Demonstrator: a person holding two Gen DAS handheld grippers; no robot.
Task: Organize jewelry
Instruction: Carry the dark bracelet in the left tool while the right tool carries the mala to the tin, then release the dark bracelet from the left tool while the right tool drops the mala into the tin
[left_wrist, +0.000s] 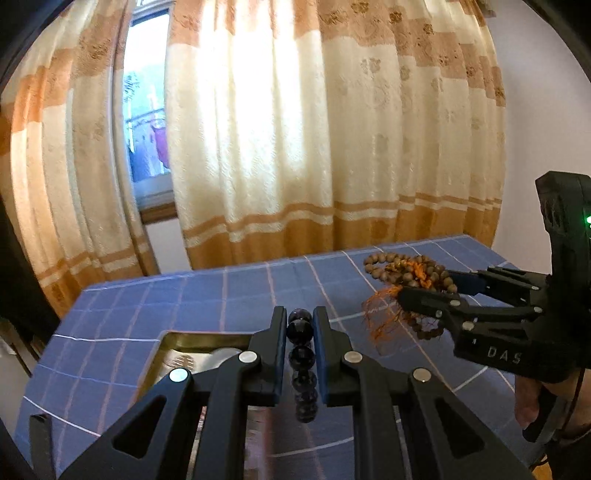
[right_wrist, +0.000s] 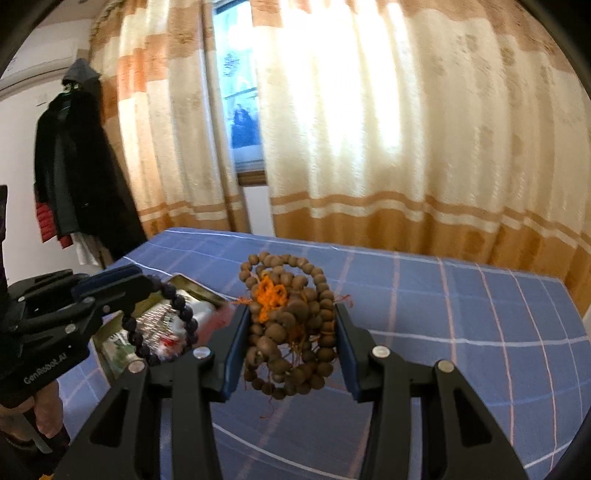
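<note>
My left gripper (left_wrist: 300, 319) is shut on a dark bead bracelet (left_wrist: 303, 365), which hangs from its jaws above an open tin box (left_wrist: 173, 347). In the right wrist view the same bracelet (right_wrist: 162, 325) dangles as a loop from the left gripper (right_wrist: 147, 282) over the box (right_wrist: 110, 339). My right gripper (right_wrist: 291, 314) is shut on a bundle of brown wooden beads with orange thread (right_wrist: 291, 325), held just above the table. It also shows in the left wrist view (left_wrist: 406, 273) with the right gripper (left_wrist: 424, 286) around it.
The table is covered by a blue checked cloth (right_wrist: 443, 302). Cream and orange curtains (left_wrist: 295, 129) hang behind it over a window. Dark coats (right_wrist: 74, 166) hang on the wall at the far left.
</note>
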